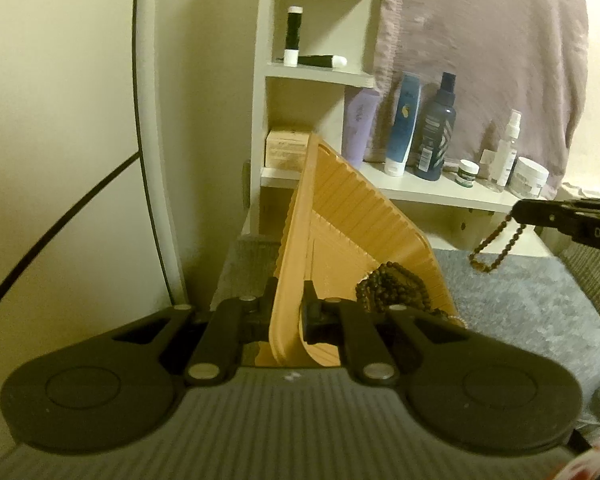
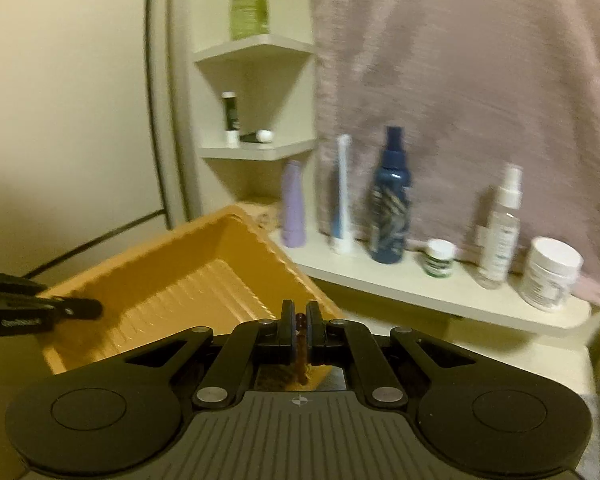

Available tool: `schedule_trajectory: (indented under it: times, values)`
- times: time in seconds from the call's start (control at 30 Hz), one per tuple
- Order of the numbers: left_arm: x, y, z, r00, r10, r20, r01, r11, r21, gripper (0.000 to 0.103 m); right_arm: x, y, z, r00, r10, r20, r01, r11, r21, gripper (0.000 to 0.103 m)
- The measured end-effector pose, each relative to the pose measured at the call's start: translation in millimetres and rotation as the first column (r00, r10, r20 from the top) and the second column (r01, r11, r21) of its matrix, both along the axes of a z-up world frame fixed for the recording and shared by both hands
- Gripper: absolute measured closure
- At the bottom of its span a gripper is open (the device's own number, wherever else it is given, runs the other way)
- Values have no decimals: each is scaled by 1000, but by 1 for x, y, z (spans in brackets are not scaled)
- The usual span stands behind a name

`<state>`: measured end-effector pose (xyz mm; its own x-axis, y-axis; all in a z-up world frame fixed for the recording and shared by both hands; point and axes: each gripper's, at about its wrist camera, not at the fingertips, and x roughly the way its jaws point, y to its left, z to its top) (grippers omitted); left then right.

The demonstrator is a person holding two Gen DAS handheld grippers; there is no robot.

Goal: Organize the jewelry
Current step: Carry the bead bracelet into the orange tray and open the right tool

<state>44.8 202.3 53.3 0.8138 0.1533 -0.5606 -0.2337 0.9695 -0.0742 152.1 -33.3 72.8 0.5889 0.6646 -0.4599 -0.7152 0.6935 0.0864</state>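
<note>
The tan tray (image 1: 342, 216) is tilting above the grey surface, the left gripper (image 1: 290, 312) pinching its rim (more beads heaped inside). The right gripper (image 2: 299, 326) is clamping a dangling brown bead strand (image 1: 494, 246).

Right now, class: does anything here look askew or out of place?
Yes. The orange tray is tipped steeply up, gripped at its rim by the left gripper, with beads bunched at its low side.
</note>
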Motion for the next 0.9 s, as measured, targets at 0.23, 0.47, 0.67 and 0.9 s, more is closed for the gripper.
schedule_trajectory:
  times: [0.23,0.47,0.67,0.9]
  values:
    - [-1,16,-7,1000,-1,-11,0,998,-56,94,-3,32,4,998,66,0,-66,998,-10,99]
    - [-4,30,-14,1000,-8,-10,7,994,-111,94,-7,57,5,994,105,-2,-105,994,-32,99]
    - [-5,43,-23,1000,-7,-20,4,988,-154,93,-6,75,-1,992,125,-29,-126,990,-56,99]
    - [-5,55,-35,999,5,-48,-13,985,-174,93,-1,98,-14,987,135,-88,-142,987,-80,99]
